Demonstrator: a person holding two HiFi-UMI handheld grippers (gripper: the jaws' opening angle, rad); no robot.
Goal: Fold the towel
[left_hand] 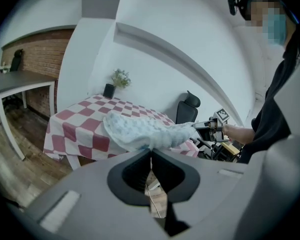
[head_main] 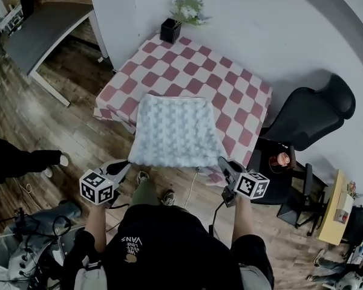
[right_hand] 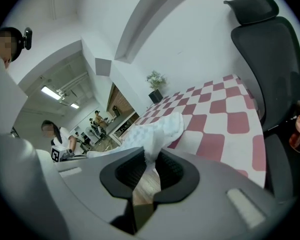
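A pale blue-white towel lies on the red-and-white checked table, its near edge pulled out past the table's front. My left gripper is shut on the towel's near left corner, which is pinched between the jaws in the left gripper view. At the near right corner, my right gripper is shut on the cloth, which bunches between the jaws in the right gripper view. The towel hangs stretched between both grippers and the table.
A black pot with a plant stands at the table's far corner. A black office chair sits to the right of the table, a small side table with a red cup beside it. A person's shoe shows at left on the wood floor.
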